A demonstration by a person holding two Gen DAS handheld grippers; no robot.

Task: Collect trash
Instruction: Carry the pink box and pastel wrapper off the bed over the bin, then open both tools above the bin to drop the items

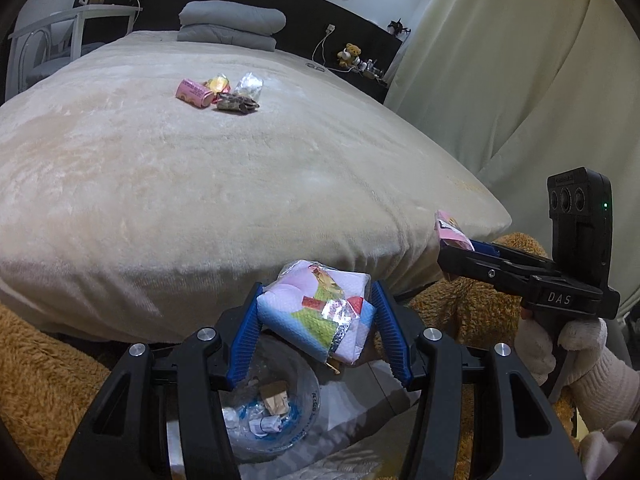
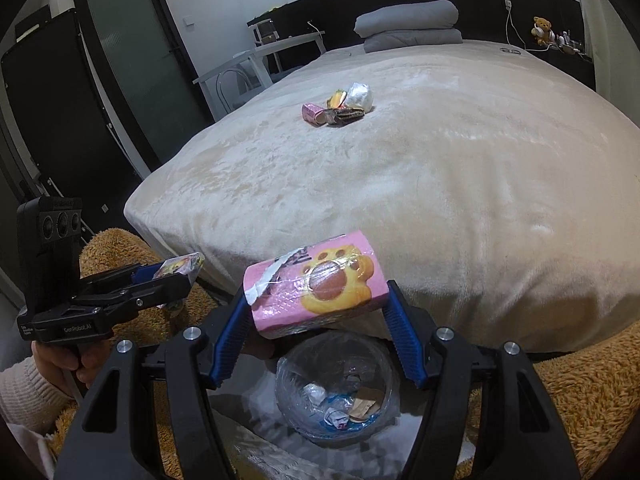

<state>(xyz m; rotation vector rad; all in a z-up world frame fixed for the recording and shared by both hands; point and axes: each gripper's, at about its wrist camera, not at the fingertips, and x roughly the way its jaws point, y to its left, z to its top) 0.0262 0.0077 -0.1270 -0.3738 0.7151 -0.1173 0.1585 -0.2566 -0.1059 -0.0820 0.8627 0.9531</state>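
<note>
My left gripper (image 1: 318, 312) is shut on a white tissue pack with a colourful print (image 1: 320, 312), held over a clear plastic-lined bin (image 1: 280, 412) on the floor by the bed. My right gripper (image 2: 316, 300) is shut on a pink paw-print pack (image 2: 320, 284), above the same bin (image 2: 340, 392). Each gripper shows in the other's view: the right one (image 1: 452, 240), the left one (image 2: 180, 270). A small pile of trash (image 1: 220, 92) lies on the bed: a pink pack, wrappers and a clear bag; it also shows in the right wrist view (image 2: 340, 106).
The beige bed (image 1: 200, 180) fills the middle. A brown shaggy rug (image 1: 40, 380) covers the floor around the bin. Folded grey bedding (image 1: 232, 24) lies at the headboard. Curtains (image 1: 520, 60) hang right; a white table and chair (image 2: 260, 64) stand left.
</note>
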